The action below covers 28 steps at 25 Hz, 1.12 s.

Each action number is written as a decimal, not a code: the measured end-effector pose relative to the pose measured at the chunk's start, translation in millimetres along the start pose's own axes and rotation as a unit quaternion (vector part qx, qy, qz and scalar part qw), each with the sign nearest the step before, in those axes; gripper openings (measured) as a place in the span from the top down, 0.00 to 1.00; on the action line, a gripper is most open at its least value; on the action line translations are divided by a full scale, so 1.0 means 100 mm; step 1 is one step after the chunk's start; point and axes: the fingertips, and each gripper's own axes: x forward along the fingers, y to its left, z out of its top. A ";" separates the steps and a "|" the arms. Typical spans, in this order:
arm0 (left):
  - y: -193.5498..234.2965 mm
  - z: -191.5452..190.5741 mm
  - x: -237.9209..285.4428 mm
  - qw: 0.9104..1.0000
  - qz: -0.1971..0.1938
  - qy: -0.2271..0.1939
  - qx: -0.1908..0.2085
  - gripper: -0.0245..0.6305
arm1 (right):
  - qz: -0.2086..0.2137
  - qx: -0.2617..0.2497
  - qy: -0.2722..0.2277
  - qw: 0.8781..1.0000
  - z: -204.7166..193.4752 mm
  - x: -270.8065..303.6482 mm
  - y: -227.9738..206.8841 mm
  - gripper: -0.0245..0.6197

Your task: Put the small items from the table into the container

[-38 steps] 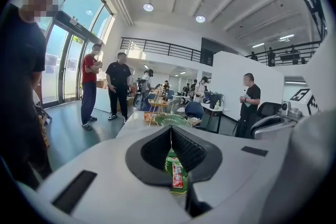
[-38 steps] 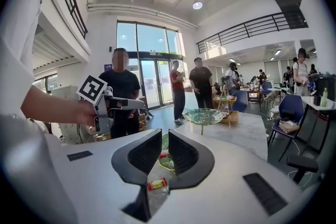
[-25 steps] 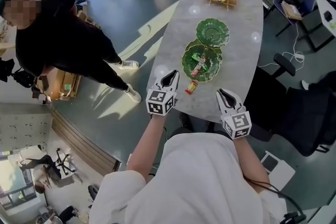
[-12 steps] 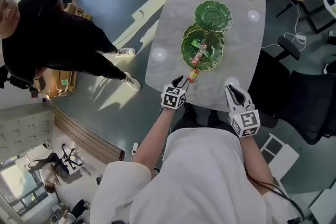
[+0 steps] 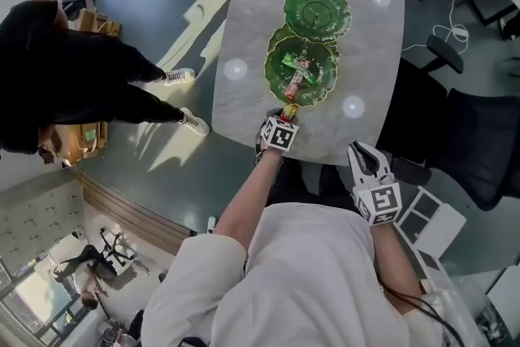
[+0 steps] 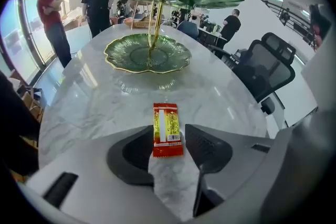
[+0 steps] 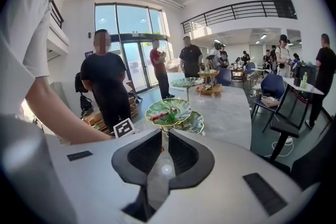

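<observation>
Opening around a red-and-yellow packet (image 6: 167, 128) lying lower centre on the marble table (image 6: 94, 107), the left gripper (image 6: 169, 132) does not touch it; overhead, its marker cube (image 5: 279, 135) hides the jaws. That gripper has dropped to the table edge since a second ago, while the right gripper (image 7: 162, 139) stays barely parted and empty.

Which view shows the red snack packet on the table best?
The left gripper view: the red packet lies flat on the table, large and sharp, between the left gripper's opening jaws. The head view shows only a sliver; the right gripper view, nothing clear.
</observation>
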 end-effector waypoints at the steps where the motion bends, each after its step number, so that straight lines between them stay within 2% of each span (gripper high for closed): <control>1: 0.00 -0.02 0.03 1.000 0.004 0.004 -0.002 0.69 | -0.002 0.001 0.000 1.000 -0.01 -0.02 -0.01 0.89; 4: 0.06 -0.04 0.06 1.000 0.025 0.006 -0.011 0.70 | -0.009 0.003 0.000 1.000 0.00 -0.04 -0.06 0.89; 8: 0.12 -0.06 0.06 0.999 0.052 0.003 0.003 0.73 | -0.014 0.005 0.000 1.000 0.00 -0.05 -0.13 0.89; 11: 0.16 -0.06 0.05 0.999 0.052 -0.001 -0.013 0.83 | -0.011 0.003 -0.001 1.000 0.00 -0.05 -0.16 0.89; 15: 0.21 -0.02 -0.06 0.998 0.051 -0.013 -0.038 0.85 | -0.004 0.000 -0.007 1.000 0.04 -0.05 -0.19 0.89; 19: 0.32 0.00 -0.43 0.994 0.059 -0.053 -0.077 0.85 | 0.007 -0.009 -0.013 1.000 0.14 0.01 -0.20 0.89; 23: 0.33 0.19 -1.02 0.988 0.064 -0.107 -0.092 0.85 | 0.024 -0.015 -0.025 0.999 0.27 0.09 -0.17 0.89; 28: 0.36 0.57 -1.69 0.973 0.083 -0.185 -0.109 0.86 | 0.056 -0.037 -0.051 0.996 0.46 0.21 -0.05 0.89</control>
